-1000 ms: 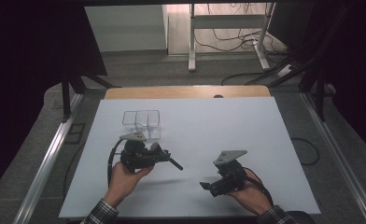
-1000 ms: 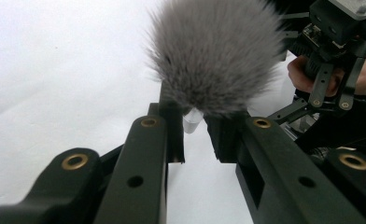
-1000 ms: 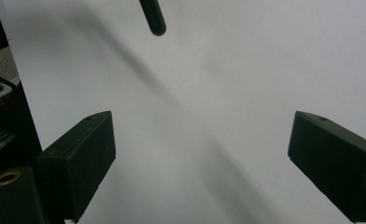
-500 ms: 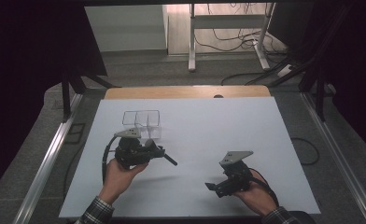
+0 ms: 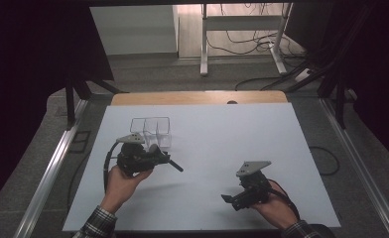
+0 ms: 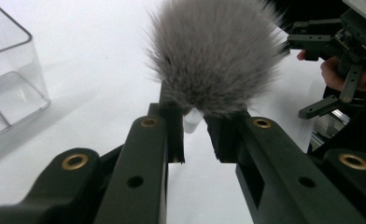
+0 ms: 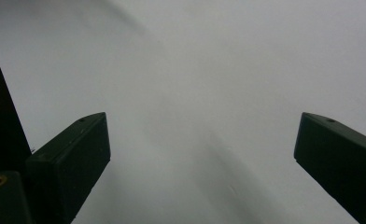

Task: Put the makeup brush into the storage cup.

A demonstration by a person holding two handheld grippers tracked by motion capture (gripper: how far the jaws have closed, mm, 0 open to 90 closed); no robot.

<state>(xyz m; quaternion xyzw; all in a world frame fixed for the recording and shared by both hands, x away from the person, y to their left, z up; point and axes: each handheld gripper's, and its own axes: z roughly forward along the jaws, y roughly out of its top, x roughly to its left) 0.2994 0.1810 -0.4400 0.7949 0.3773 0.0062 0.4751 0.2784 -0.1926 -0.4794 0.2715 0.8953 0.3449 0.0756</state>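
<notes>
High view: the left gripper [image 5: 175, 165] hangs over the white desk [image 5: 242, 134] at about 9 o'clock, just at the 6 o'clock side of a clear plastic box [image 5: 150, 131] with two compartments. A dark, slim thing juts from its jaws toward 4 o'clock. The right gripper [image 5: 228, 199] rests low at 5 o'clock, well apart from the box.

Left gripper view: the jaws are closed almost fully on the pale stem of a grey fluffy brush [image 6: 214, 51], whose tuft stands just past the jaw tips. The box [image 6: 8, 84] sits at 10 o'clock, and the right gripper [image 6: 344, 60] shows far off at 2 o'clock.

Right gripper view: the jaws stand wide apart, holding nothing, over bare desk [image 7: 209, 70].

The step in hand looks like carrying the brush. Next, I judge, the left hand must swing the brush over a compartment, tuft up or down as wanted, then part the jaws.
</notes>
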